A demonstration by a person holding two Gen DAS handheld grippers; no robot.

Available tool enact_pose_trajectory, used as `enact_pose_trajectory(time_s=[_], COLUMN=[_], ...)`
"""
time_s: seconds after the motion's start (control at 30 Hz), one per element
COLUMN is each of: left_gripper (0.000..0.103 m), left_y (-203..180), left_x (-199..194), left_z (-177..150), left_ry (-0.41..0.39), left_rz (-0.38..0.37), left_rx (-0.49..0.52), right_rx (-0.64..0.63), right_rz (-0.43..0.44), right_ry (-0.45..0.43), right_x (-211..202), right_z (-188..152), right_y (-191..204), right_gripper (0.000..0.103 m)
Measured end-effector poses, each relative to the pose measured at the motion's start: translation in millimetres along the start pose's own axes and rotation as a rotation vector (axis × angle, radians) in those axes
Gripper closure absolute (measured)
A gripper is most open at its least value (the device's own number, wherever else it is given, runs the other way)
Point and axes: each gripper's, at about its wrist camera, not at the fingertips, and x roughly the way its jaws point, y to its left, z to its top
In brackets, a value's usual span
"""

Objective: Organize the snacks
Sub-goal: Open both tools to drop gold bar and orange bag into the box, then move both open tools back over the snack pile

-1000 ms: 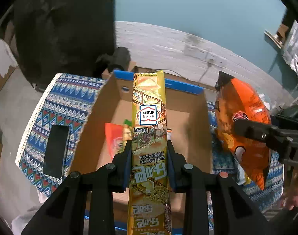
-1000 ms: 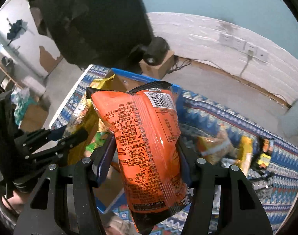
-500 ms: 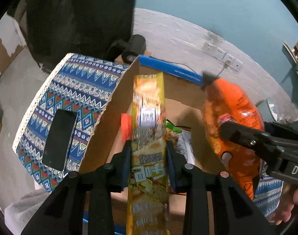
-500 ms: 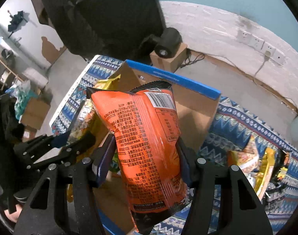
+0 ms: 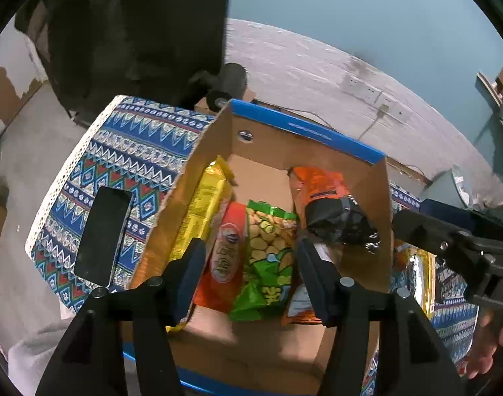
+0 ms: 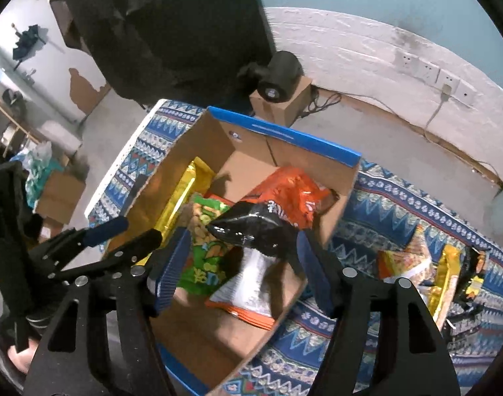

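1. Fingers of the left gripper (image 5: 249, 274), at the bottom of the left wrist view, now stand wide apart and empty; half a second ago they clamped the long yellow packet.
2. The right gripper (image 6: 241, 270), low in its own view, is likewise spread wide with nothing between the fingers, having let go of the orange bag.
3. Just beyond both, the cardboard box (image 5: 310, 132) fills the middle of each frame. The yellow packet (image 5: 201, 211) lies along its left wall, and the orange bag (image 6: 284, 194) sits at the right side, partly under a black bag (image 6: 254, 227).
4. Between them lie a green pea bag (image 5: 268, 247) and a red packet (image 5: 226, 257).
5. At the right edge of the right wrist view, more snacks (image 6: 413, 257) remain on the patterned surface (image 6: 383, 204), so sorting is likely unfinished and another pickup probably follows.
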Motion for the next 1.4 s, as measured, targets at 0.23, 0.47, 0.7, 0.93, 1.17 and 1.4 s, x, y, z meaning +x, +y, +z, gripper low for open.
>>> enact_pose_trajectory(time_s=[0.23,0.47,0.7,0.93,1.17,1.4], left_gripper=[0.037,0.031,0.03,0.023,0.023,0.023], left_y=[-29,-64,-98,-134,-174,-203], left_x=[-6,-7,-5,-4,7,27], left_z=[-4,-13,-21,-27,-34,-37], left_ry=[-0.003,0.009,0.037,0.042,0.073,0.119], left_rz=[-0.01,-0.037,-0.062,-0.084,-0.089,-0.086], left_rx=[0.079,0.158,0.226,0.293,0.38,0.439], right_rx=[0.004,0.057,0.115,0.186,0.263,0.27], right_rz=[-0.04,-0.068,-0.109,-0.156,-0.189,-0.234], right_ry=[-0.006,-0.018,-0.025,-0.021,-0.017,0.022], right_x=[-14,-32,-50,-67,-81,-85], right_z=[-12,-26,-48,-74,-100,-122], right_y=[-19,-52,-93,-144,-192,-228], right_gripper=[0.029,0.028,0.024,0.023,0.023,0.022])
